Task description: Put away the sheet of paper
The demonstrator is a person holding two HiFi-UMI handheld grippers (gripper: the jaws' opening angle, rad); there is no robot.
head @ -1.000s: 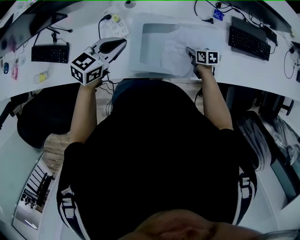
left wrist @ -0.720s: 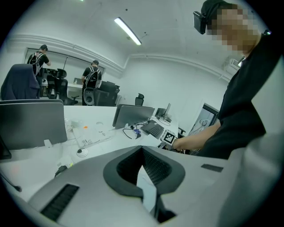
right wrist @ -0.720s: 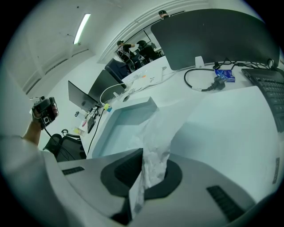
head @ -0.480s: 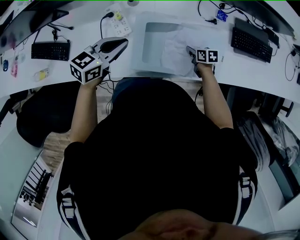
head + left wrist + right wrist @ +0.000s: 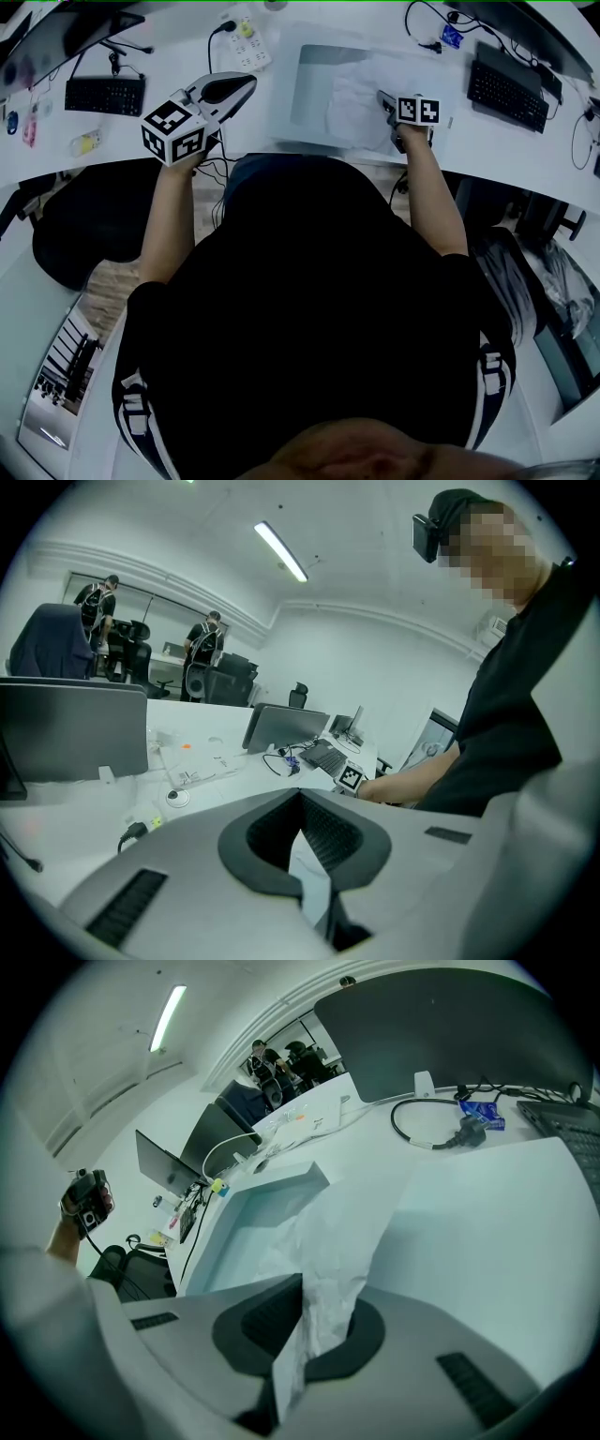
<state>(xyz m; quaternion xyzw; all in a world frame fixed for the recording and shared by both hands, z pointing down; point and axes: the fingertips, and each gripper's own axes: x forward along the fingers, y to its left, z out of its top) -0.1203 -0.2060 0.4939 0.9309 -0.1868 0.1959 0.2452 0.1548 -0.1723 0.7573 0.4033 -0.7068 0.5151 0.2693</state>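
White desk (image 5: pixel 511 141) is spread beneath both hands. At left, the left gripper (image 5: pixel 246 82) is held above it, jaws together on nothing, well apart from the paper. A shallow tray (image 5: pixel 281 94) lies between the grippers. The crumpled sheet of paper (image 5: pixel 361 89) is draped over the tray's right side and pinched at its near right edge by the right gripper (image 5: pixel 382 97), so the open well lies leftward.

Little alters. The desk (image 5: pixel 506 141) swings slightly under the head view. The power strip (image 5: pixel 246 42) now sits closer to the top edge, and the tray (image 5: pixel 283 89) a touch further right. Measured against that tray, the crumpled sheet of paper (image 5: pixel 356 89) reaches a shade further across the hollow than a second ago, by a sliver only.
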